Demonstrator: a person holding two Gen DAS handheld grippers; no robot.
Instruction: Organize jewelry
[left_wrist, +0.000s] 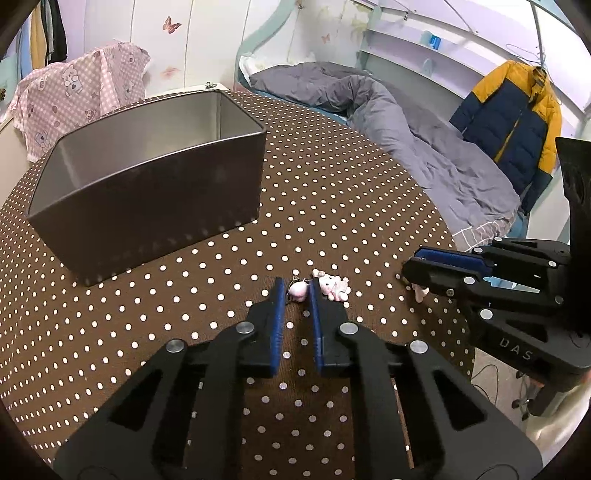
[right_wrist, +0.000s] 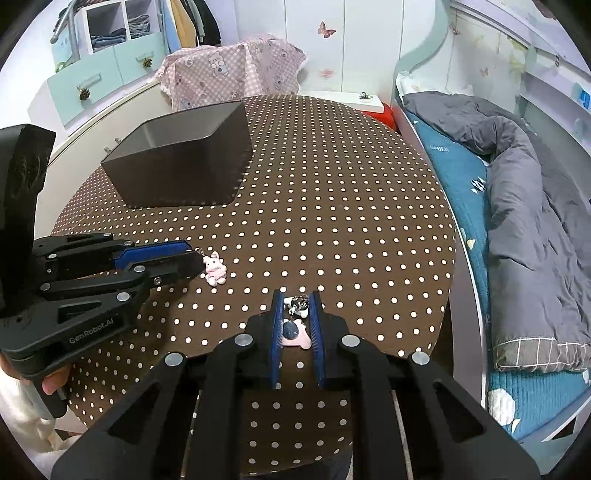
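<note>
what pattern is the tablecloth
Brown with small white polka dots; clearest in the right wrist view.

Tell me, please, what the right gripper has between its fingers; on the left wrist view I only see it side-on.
Observer: In its own view, the right gripper is shut on a pink charm with a dark blue round piece on it.
Operator: Thank you. Is anything else in there with it?
Observer: Yes, a grey striped cat charm sits between the fingertips, seemingly linked to the pink one.
Operator: My left gripper is shut on a small pink bead. How does it look from the right?
Observer: Its tip is low over the dotted cloth, and the bunny charm lies flat on the cloth just past the tip.
</note>
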